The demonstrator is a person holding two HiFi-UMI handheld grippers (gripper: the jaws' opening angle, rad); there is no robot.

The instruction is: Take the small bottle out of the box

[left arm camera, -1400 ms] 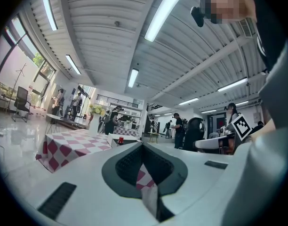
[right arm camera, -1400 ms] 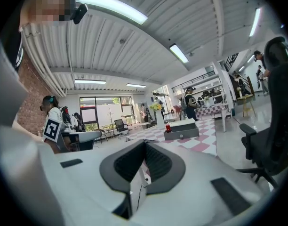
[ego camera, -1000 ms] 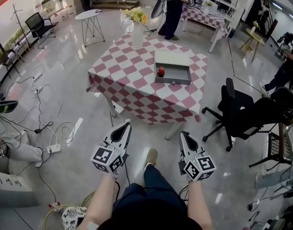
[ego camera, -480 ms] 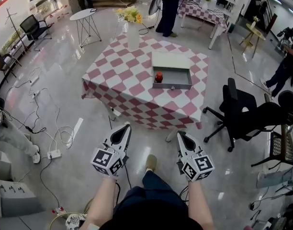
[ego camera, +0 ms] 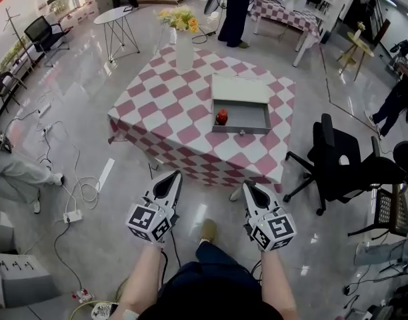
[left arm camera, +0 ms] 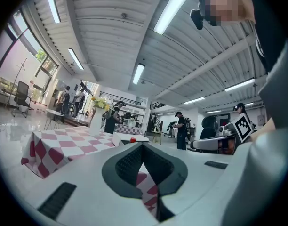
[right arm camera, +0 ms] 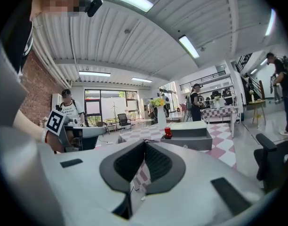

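On the table (ego camera: pixel 165 107), toward its right side, sits the open box (ego camera: pixel 241 89); the bottle (ego camera: pixel 221 117) stands upright inside it, by the wall nearer the table's middle; a vase (ego camera: pixel 184 51) of flowers stands at the table's far corner; a chair (ego camera: pixel 341 165) is just off its right edge.

Short of the table's near edge, over the floor, the left gripper (ego camera: pixel 170 177) and right gripper (ego camera: pixel 247 188) point forward, well apart from the bottle; each claw is pressed together with nothing in it; I judge they are carried low and closed because the person is only approaching, and a claw must spread before it reaches in.

From the head view come the layout and the gap between grippers and table; it shows the claws only from behind; each gripper view shows its pads meeting; the right one sees the bottle's red body rise above the box's front wall; the left one catches only a red top past the table's edge.
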